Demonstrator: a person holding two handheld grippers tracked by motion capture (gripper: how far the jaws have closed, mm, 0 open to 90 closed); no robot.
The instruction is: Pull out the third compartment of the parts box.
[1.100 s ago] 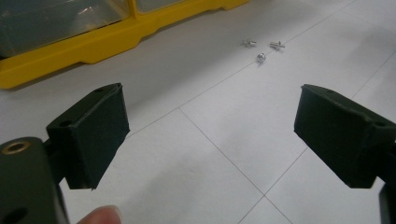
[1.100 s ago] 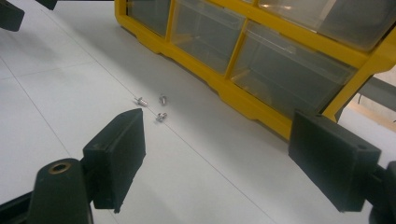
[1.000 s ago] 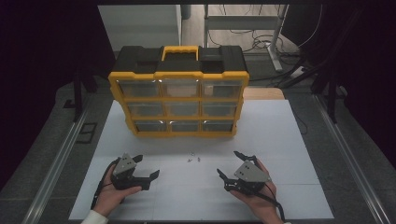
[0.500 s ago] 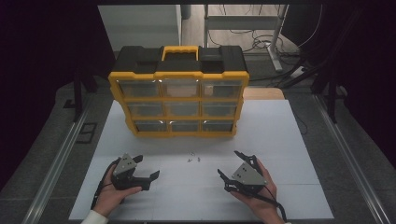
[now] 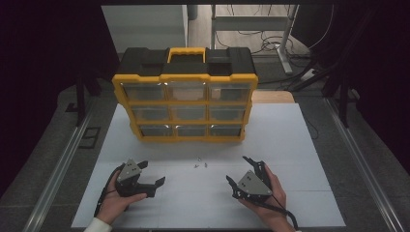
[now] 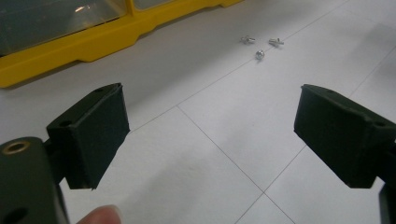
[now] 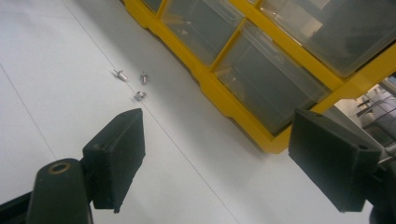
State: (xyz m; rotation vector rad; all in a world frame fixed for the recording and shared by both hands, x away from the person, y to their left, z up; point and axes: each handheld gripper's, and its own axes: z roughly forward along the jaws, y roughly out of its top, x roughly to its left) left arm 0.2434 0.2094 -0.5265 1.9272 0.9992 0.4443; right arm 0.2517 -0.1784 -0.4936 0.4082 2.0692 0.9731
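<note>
A yellow and black organizer case [image 5: 186, 99] with clear drawers stands upright at the back of the white table [image 5: 300, 145]. Three small silver screws [image 5: 199, 163] lie on the table in front of it. My left gripper [image 5: 153, 172] rests at the near left, held in a hand, open and with nothing between its jaws. My right gripper [image 5: 237, 168] sits at the near right, also open with nothing in it. The left gripper view has the screws [image 6: 259, 44] ahead of the open gripper [image 6: 215, 135] and the case's base [image 6: 70, 46]. The right gripper view shows the screws [image 7: 135, 81], the drawers [image 7: 243, 70] and the open gripper [image 7: 219, 154].
Dark floor and metal rails [image 5: 63, 164] flank the table on both sides. A wooden surface [image 5: 273, 96] peeks out behind the case at the right. Cables and a metal frame [image 5: 270, 43] lie on the floor beyond.
</note>
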